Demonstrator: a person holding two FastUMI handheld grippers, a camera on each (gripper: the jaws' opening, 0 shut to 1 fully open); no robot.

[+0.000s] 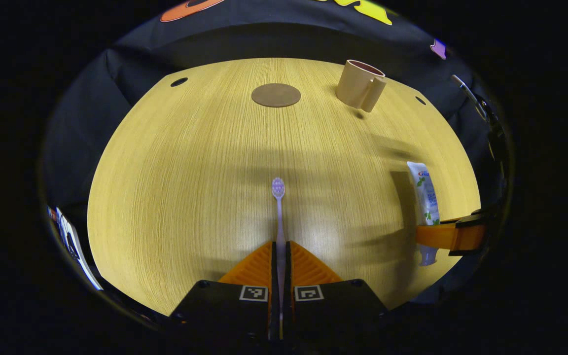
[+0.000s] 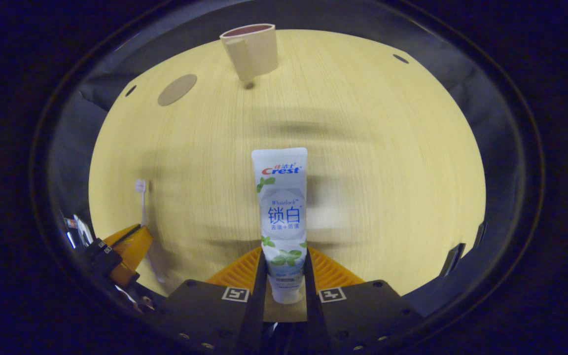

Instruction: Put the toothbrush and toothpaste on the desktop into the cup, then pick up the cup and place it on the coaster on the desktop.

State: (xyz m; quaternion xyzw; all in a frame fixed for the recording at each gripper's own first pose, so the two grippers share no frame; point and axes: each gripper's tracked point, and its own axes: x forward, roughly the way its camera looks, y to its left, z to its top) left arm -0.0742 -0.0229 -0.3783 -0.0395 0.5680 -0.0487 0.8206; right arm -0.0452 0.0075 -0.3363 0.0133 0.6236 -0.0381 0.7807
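Observation:
My left gripper (image 1: 280, 246) is shut on the handle of a pale purple toothbrush (image 1: 278, 207), whose head points away over the wooden desk (image 1: 190, 162). My right gripper (image 2: 284, 256) is shut on the lower end of a white toothpaste tube (image 2: 281, 212) that points forward. In the left gripper view the same tube (image 1: 425, 195) shows at the right with the other gripper (image 1: 449, 236) on it. In the right gripper view the toothbrush (image 2: 141, 197) and the left gripper (image 2: 124, 249) show at the left. A beige cup (image 1: 360, 84) (image 2: 252, 49) stands at the far side, to the right of a round brown coaster (image 1: 275, 94) (image 2: 177, 89).
Small dark holes (image 1: 179, 82) (image 2: 401, 58) sit near the desk's far corners. Black cloth hangs behind the far edge. Wide bare wood lies between the grippers and the cup.

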